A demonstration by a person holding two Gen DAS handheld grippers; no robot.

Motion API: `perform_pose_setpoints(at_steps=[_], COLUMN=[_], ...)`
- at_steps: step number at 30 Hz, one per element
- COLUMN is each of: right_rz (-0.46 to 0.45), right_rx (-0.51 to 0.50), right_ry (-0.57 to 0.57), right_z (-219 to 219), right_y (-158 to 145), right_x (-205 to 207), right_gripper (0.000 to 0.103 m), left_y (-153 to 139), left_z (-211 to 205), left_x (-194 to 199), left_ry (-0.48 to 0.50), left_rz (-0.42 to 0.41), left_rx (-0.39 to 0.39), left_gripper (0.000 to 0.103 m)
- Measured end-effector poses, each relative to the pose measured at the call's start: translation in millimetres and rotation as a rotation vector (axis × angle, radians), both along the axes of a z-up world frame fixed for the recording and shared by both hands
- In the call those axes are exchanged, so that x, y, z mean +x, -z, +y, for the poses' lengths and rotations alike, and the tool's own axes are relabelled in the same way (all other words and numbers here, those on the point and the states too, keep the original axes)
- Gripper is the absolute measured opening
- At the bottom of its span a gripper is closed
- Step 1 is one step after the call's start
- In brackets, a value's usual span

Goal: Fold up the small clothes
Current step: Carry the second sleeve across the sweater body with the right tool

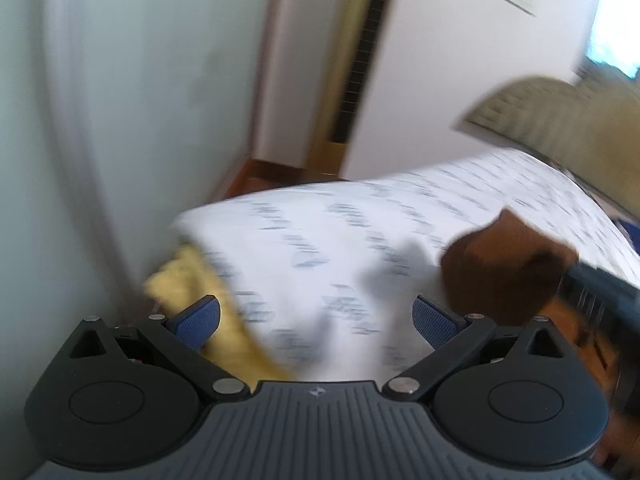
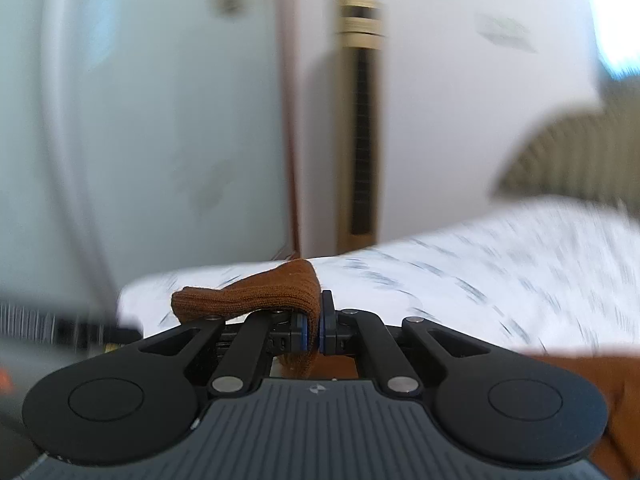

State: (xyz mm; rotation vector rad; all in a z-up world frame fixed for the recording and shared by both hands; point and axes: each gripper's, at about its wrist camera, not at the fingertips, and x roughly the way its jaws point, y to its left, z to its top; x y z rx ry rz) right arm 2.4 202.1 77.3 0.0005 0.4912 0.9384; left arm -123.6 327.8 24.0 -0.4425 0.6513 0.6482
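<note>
The right gripper (image 2: pixel 314 325) is pinching a brown cloth (image 2: pixel 256 294) tight between its 2 blue pads (image 2: pixel 325 322), and the cloth flops over to the left. The left gripper (image 1: pixel 316 322) is wide apart and holds nothing. Under both lies a white sheet (image 1: pixel 320 240) with blurry marks, maybe a bed, with something yellow (image 1: pixel 188 280) at its left edge.

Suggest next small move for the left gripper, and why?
Probably bring the open left gripper right to pinch the free end of the brown cloth. The right gripper is shut on one fold of it, lifted over the patterned white sheet; the left holds nothing. Both views are motion-blurred, so slow down first.
</note>
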Motion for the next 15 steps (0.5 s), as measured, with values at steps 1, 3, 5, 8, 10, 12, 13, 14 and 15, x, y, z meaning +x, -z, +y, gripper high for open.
perform_pose_setpoints(at_steps=[1,3,5,8,10,12,13,14,15], right_rz=[0.031,0.091,0.167,0.265,0.310,0.341,0.348,0.353,0.361], right_rx=[0.030,0.088,0.158,0.251,0.284,0.301,0.303,0.302,0.302], right_ry=[0.039,0.128,0.217,0.343,0.404,0.437,0.453,0.466,0.476], right_z=[-14.3,-46.7,-85.5,-141.3,-171.5,-193.1,-201.0,-205.4,-211.4], right_y=[-0.9,-0.1,5.8,18.8,28.0,36.5,40.3,43.9,49.0], right_x=[13.7,39.4,60.7,87.9,100.4,106.5,104.1,105.6,106.4], right_gripper=[0.006,0.006,0.006,0.007,0.008,0.008,0.008,0.008,0.008], left_y=[-1.0,-2.1,-2.7,-3.0,-1.1,1.0,2.2,4.0,5.6], left_z=[-9.4,-28.6,-46.7,-73.1,-90.2,-109.3,-118.3,-127.4,-134.9], left_x=[8.6,25.8,43.2,65.1,79.4,92.9,98.2,104.2,109.7], left_ry=[0.028,0.087,0.147,0.226,0.271,0.323,0.351,0.379,0.401], left_rz=[0.002,0.008,0.012,0.017,0.030,0.045,0.050,0.056,0.063], left_rx=[0.009,0.024,0.029,0.042,0.062,0.075,0.079,0.084,0.089], left_gripper=[0.103,0.103,0.103,0.103,0.103,0.103,0.103,0.103,0.103])
